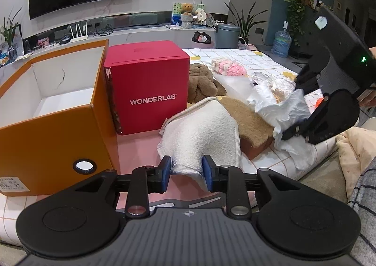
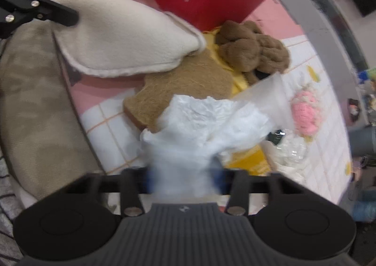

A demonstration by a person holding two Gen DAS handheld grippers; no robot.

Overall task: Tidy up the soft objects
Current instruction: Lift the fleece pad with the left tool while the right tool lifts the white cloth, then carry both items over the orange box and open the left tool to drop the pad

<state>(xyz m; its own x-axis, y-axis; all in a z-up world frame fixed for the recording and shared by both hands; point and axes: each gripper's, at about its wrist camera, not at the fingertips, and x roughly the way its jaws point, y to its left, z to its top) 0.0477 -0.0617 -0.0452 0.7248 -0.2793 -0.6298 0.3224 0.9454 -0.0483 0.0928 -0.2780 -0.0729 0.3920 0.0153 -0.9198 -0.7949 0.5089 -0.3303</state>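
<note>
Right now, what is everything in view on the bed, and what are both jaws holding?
Orange box: 1, orange, open top, left.
Red box: 1, red, beside orange box.
White cushion: 1, cream, centre, in left jaws.
Fibre pad: 1, tan, under the cushion's edge.
Brown plush: 1, brown, behind the pad.
Pink knit: 1, pink and cream, far side.
White crumpled sheet: 1, white, in right jaws.
Left gripper: shut on cushion.
Right gripper: shut on sheet.

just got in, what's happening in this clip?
A person is sorting soft things on a bed. The left gripper is shut on a cream cushion; the right gripper is shut on a crumpled white bag. An open orange box stands at left beside a red box. Brown and pink plush pieces lie loose.
</note>
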